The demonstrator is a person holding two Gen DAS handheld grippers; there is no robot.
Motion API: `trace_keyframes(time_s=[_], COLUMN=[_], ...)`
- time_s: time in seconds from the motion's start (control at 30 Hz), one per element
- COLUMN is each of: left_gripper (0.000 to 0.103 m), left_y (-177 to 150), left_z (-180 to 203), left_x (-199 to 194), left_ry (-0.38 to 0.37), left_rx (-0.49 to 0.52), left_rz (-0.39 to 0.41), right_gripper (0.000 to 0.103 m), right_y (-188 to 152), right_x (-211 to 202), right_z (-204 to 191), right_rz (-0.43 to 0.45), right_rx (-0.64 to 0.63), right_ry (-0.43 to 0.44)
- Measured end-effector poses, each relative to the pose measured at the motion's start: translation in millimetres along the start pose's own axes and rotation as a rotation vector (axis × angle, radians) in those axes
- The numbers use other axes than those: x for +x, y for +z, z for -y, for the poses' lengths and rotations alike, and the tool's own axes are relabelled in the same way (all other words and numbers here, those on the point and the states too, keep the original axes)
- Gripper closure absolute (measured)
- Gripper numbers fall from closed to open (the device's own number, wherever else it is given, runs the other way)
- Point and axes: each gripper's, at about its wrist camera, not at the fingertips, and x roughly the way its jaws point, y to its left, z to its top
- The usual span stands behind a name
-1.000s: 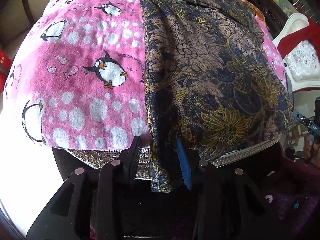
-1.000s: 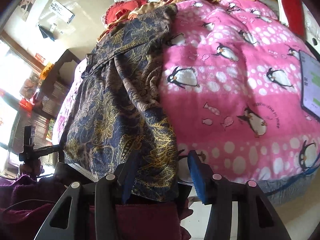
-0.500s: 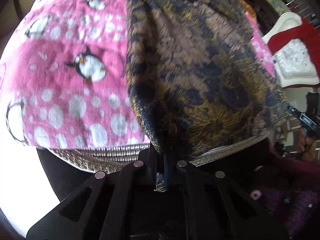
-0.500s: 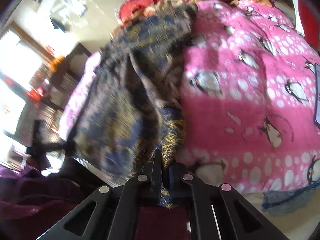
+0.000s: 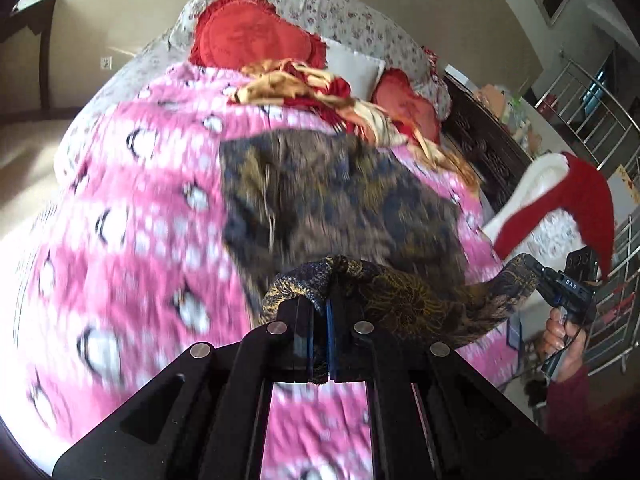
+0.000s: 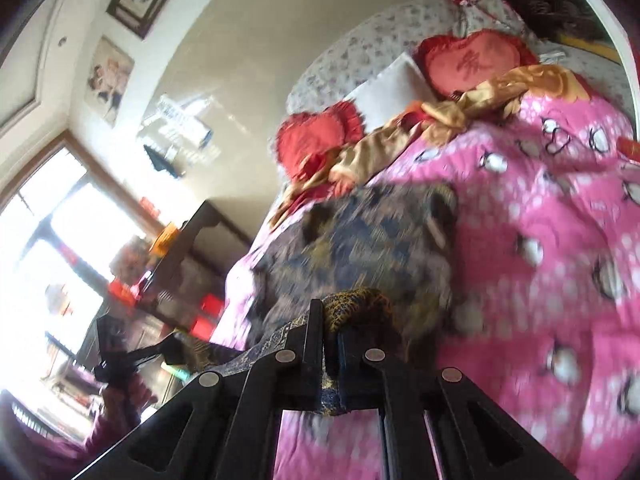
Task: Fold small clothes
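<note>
A dark navy garment with a gold and brown flower print lies on a pink penguin blanket on the bed. My left gripper is shut on one near corner of the garment's hem. My right gripper is shut on the other near corner. The hem hangs lifted between the two grippers, above the blanket, and stretches across to the right gripper seen in the left wrist view. The far part of the garment still rests on the blanket, blurred by motion.
Red heart cushions, a white pillow and a crumpled gold and red cloth lie at the head of the bed. A dark cabinet and a red and white chair stand beside the bed. A person's hand holds the right gripper.
Both grippers closed on the garment's near hem at the bed's edge, then rose and swung forward over the bed, carrying the hem up off the blanket.
</note>
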Motion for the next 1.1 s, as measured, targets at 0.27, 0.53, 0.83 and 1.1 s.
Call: trace_keyframes(time_s=[0.27,0.53,0.83,1.1], left_gripper=[0.100,0.064,0.030,0.031], left_y=[90,112,81,35], left_z=[-31,-59,-13,13], left_x=[102,138,104,178], left_ry=[0.092,0.037,0.080,0.218], left_rx=[-0.066,-0.111,0.138,0.341], left_rz=[-0.001,-0.067,-0.008,-0.252], right_gripper=[0.098,0.068,0.066,0.070], right_y=[92,114,73,34], right_x=[92,130,94,169], right_z=[46,49,17,6], right_rz=[0.006,-0.037,-0.062,-0.269], right_rx=[0.086,-0.001,-0.166,-0.353], right_ry=[-0.107,-0.200,-0.205,-0.310])
